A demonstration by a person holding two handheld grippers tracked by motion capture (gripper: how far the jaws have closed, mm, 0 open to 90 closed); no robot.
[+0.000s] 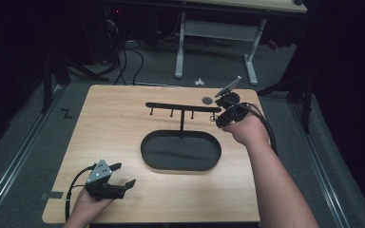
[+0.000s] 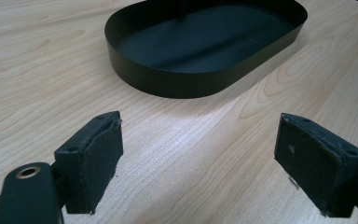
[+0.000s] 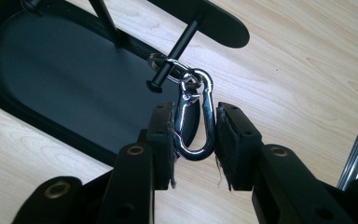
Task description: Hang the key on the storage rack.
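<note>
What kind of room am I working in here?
Probably a lab or recording workshop: a light wooden table on grey carpet, a white-legged metal desk frame behind it, and loose black cables on the floor.

No lettering, label, brand or number could be read anywhere. The pale wooden counter [image 1: 119,123] was bare of print, and so were the black oval tray [image 1: 180,152] at the middle of the frame and the silver snap hook [image 3: 193,116]. On the grey floor at the left of the frame lay a small dark Z-shaped mark [image 1: 67,113], too faint to read as a sign.
</note>
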